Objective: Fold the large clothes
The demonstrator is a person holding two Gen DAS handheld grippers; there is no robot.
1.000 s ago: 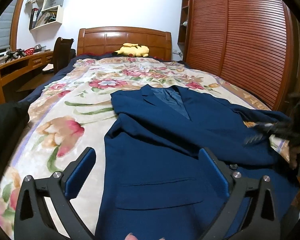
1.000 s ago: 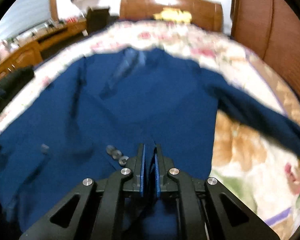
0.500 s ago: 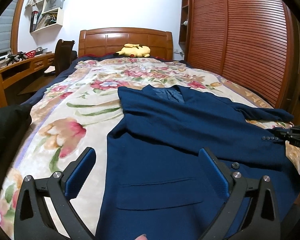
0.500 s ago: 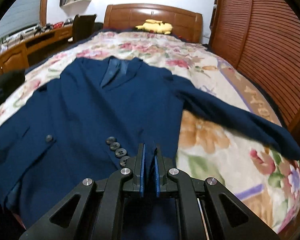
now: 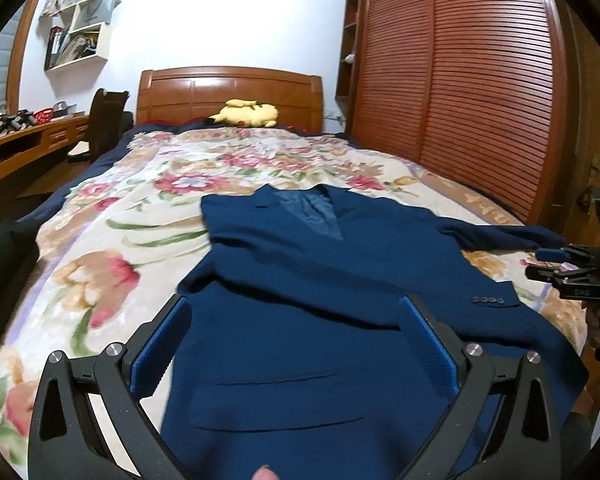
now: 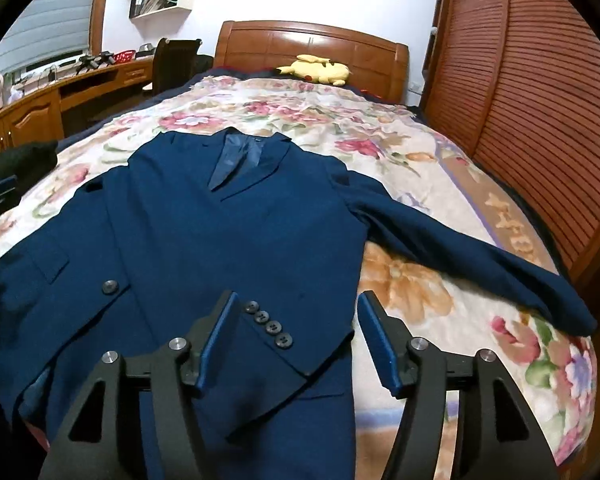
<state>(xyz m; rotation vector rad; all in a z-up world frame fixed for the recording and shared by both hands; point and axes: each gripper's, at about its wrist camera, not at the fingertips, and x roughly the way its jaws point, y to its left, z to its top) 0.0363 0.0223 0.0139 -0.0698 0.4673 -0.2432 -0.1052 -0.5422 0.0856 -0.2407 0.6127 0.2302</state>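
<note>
A navy blue jacket (image 5: 320, 280) lies face up on the floral bedspread (image 5: 112, 248), collar toward the headboard. My left gripper (image 5: 296, 304) hovers open above the jacket's lower front, near a pocket flap, with nothing between its pads. In the right wrist view one sleeve is folded across the jacket (image 6: 220, 232), and its cuff with several buttons (image 6: 270, 328) rests on the front. My right gripper (image 6: 298, 298) is just above that cuff; its jaws are opening and the pads do not press on the cloth. The other sleeve (image 6: 480, 256) stretches out to the right.
A yellow plush toy (image 5: 246, 114) sits by the wooden headboard (image 5: 228, 88). A slatted wardrobe (image 5: 460, 80) runs along the right of the bed. A desk (image 6: 60, 96) and dark chair (image 6: 176, 64) stand on the left. A dark cloth (image 5: 0, 264) lies at the bed's left edge.
The right gripper's jaws have parted and let go of the sleeve cuff, which now lies flat across the jacket front. The left gripper has stayed open and in place.
</note>
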